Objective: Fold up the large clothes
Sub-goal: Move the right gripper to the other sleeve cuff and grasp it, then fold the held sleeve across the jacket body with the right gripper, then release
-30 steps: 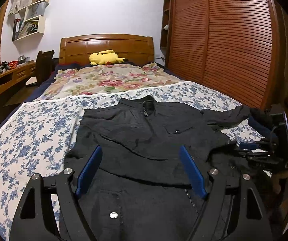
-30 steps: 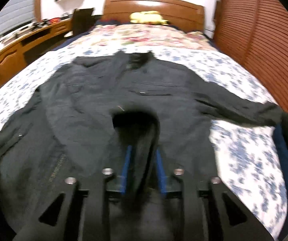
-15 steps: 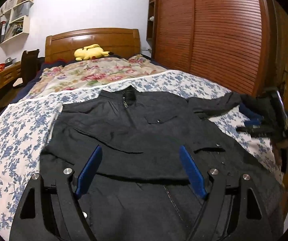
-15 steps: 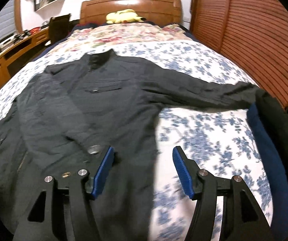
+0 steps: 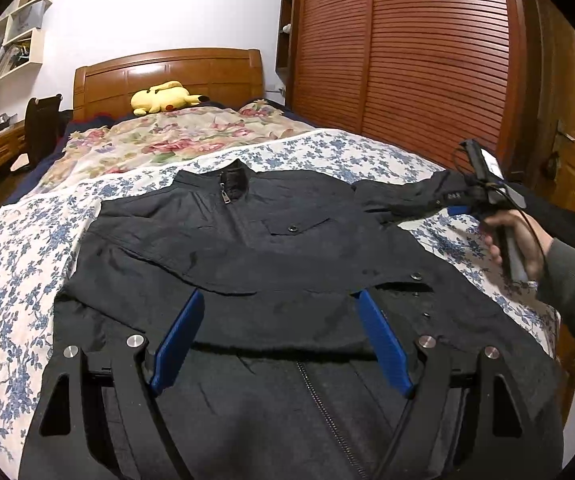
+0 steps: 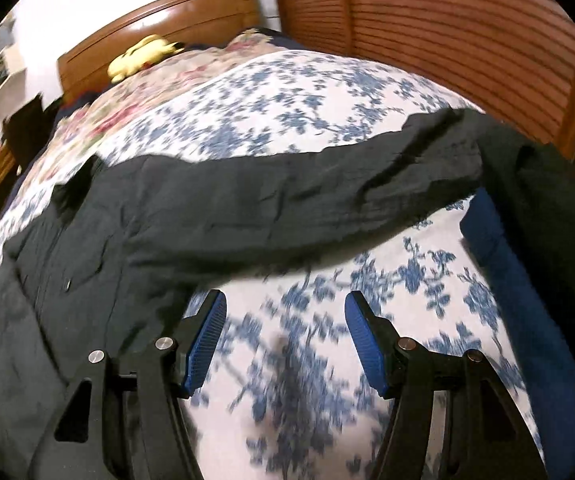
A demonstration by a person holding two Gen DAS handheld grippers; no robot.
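Tongs on the left [image 5: 277,336] stand wide apart and empty, the black jacket [image 5: 271,248] spread on the bed [image 5: 15,264] just beneath and ahead. Right tongs [image 6: 285,334] gape too, gripping nothing above the floral sheet, the jacket's sleeve [image 6: 307,196] lying just beyond their tips.

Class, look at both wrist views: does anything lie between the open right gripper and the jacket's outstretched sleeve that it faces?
Nothing visible does. The right gripper is open over bare blue-flowered bedsheet, and the black jacket's outstretched sleeve lies just ahead, nothing between.
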